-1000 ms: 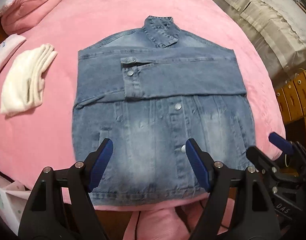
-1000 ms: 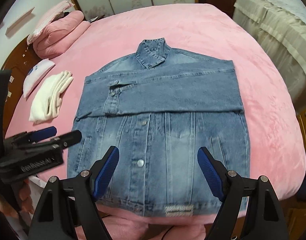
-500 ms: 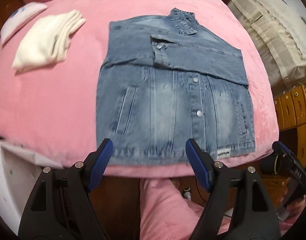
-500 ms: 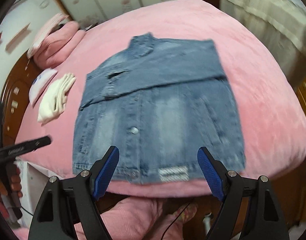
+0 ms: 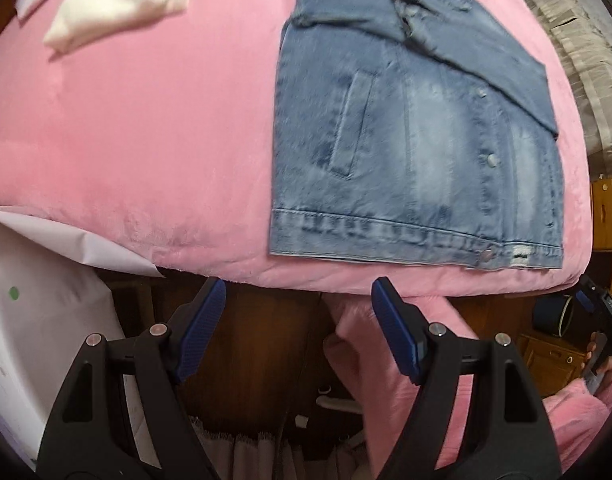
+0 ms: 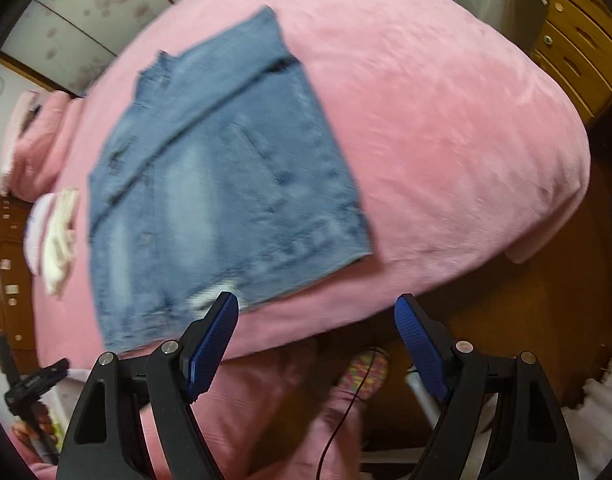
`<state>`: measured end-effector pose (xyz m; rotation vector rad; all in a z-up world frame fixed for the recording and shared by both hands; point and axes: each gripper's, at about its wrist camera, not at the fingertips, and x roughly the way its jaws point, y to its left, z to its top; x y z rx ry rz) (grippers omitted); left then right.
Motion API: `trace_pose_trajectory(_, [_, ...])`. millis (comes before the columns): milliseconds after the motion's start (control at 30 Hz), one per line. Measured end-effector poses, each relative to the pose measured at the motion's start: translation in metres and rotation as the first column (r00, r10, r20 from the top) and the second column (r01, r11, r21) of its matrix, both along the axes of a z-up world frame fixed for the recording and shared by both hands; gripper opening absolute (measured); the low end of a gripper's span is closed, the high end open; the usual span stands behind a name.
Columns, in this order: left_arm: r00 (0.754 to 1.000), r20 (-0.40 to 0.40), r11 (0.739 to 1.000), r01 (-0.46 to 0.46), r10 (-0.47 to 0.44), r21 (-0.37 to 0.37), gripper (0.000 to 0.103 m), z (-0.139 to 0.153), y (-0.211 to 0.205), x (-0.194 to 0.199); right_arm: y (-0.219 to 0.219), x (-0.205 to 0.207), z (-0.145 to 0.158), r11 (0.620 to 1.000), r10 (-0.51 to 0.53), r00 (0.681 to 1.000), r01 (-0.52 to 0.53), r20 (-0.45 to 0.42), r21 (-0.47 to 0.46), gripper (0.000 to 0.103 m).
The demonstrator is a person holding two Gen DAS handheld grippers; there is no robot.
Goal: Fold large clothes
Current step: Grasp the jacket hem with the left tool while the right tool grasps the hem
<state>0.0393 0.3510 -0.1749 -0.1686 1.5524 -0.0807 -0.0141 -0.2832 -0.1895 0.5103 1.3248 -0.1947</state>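
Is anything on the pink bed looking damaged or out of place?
Nothing stands out. The denim jacket lies flat on the pink bed, sleeves folded across its chest. The pale patch at its hem is too blurred to judge.

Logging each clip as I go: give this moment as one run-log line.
denim jacket: flat on pink bed, sleeves folded | left gripper: open, empty, off bed edge | right gripper: open, empty

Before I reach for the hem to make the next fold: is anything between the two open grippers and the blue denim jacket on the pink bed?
Nothing visible does. The blue denim jacket lies flat with only bare pink bed cover before its hem. The left gripper and right gripper are open and empty. The folded white cloth lies off to the side.
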Motion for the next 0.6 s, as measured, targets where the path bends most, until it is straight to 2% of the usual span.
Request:
trace_pose_trajectory(167, [0.995,-0.086,0.998,-0.055,0.056,0.02,0.073,-0.038,0.014,0.015,-0.018,0.006,-0.04,0.998,-0.06,0.993,0.059,-0.103,-0.014,0.082])
trace_pose_trajectory(233, [0.99,-0.112,0.996,-0.082,0.086,0.034,0.073,-0.052,0.02,0.02,-0.023,0.008,-0.049,0.995,-0.099,0.989,0.1,-0.106,0.003,0.082])
trace_pose_trajectory(333, [0.983,-0.151,0.994,-0.109,0.107,-0.004,0.073,-0.07,0.028,0.023,-0.028,0.014,-0.058,0.99,-0.136,0.986,0.139,-0.099,0.02,0.082])
trace_pose_trajectory(600, [0.976,-0.218,0.999,-0.034,0.028,-0.026,0.073,-0.098,0.016,0.036,-0.03,0.042,-0.077,0.981,-0.189,0.972,0.192,-0.139,0.008,0.079])
